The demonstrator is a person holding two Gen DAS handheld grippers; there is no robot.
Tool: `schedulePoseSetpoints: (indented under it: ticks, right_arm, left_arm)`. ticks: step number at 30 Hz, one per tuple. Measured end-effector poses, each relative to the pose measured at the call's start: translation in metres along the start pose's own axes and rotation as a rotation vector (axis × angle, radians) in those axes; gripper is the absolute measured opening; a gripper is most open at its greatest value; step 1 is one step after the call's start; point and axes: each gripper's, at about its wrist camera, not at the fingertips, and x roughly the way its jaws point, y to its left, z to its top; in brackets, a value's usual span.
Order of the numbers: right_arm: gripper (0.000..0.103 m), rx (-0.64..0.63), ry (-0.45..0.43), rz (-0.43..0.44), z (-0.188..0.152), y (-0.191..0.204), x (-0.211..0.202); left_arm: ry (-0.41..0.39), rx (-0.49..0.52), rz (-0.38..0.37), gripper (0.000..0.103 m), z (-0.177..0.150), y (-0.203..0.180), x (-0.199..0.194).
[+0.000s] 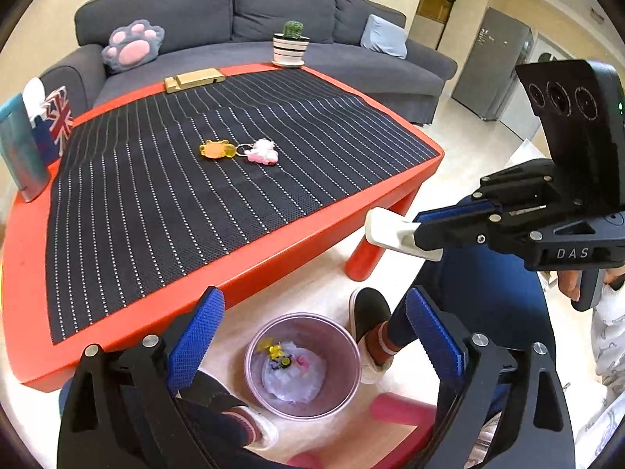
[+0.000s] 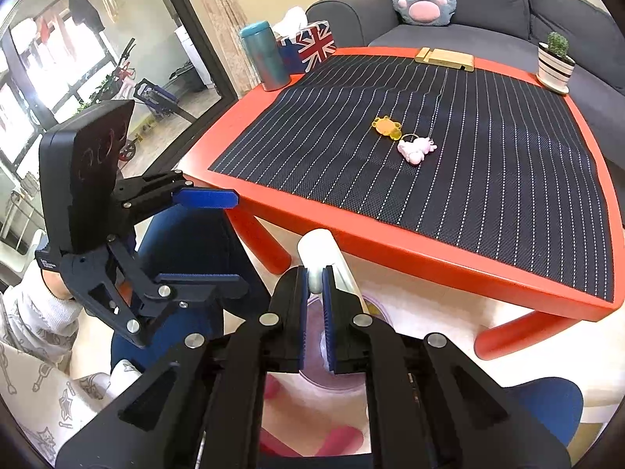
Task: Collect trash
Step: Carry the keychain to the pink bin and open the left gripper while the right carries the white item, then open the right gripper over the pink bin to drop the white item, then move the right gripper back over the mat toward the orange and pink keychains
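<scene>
Two keychains are lying on the counter above the bin; left tongs are gaping wide over it, right tongs are pinching a white tube.

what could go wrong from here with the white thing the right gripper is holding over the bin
1. The right gripper pinches the white object near one end, so it may swing or slip.
2. In the left wrist view the object sits off to the side of the pink bin, near the red table; released now, it could hit the floor.
3. The open left gripper hangs over the bin, crowding the drop.
</scene>
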Motion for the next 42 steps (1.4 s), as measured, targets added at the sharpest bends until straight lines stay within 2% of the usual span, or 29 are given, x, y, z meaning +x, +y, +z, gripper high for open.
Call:
schedulePoseSetpoints:
  ticks: [6, 28, 29, 31, 32, 33, 38, 42]
  right_arm:
    - [0.007, 0.002, 0.004, 0.006, -0.003, 0.0, 0.002]
    - [0.009, -0.037, 0.035, 0.056, -0.005, 0.021, 0.012]
    - [0.012, -0.041, 0.037, 0.058, -0.005, 0.021, 0.013]
    - [0.051, -0.039, 0.037, 0.053, -0.004, 0.02, 0.014]
    - [0.086, -0.035, 0.032, 0.046, -0.004, 0.019, 0.015]
    - [0.093, -0.032, 0.024, 0.038, -0.004, 0.019, 0.014]
    - [0.096, 0.009, 0.026, -0.009, -0.006, 0.012, 0.017]
    - [0.097, 0.027, 0.028, -0.009, -0.009, 0.007, 0.016]
  left_arm:
    - [-0.01, -0.02, 0.007, 0.095, -0.003, 0.001, -0.006]
    - [-0.054, -0.087, 0.045, 0.095, -0.016, 0.018, -0.039]
    - [-0.054, -0.088, 0.045, 0.095, -0.016, 0.018, -0.039]
    - [-0.054, -0.089, 0.047, 0.095, -0.017, 0.019, -0.04]
    - [-0.051, -0.089, 0.048, 0.095, -0.017, 0.019, -0.04]
    - [-0.048, -0.09, 0.047, 0.095, -0.018, 0.019, -0.039]
    - [-0.029, -0.089, 0.044, 0.095, -0.02, 0.019, -0.035]
    - [-0.019, -0.085, 0.04, 0.095, -0.021, 0.018, -0.033]
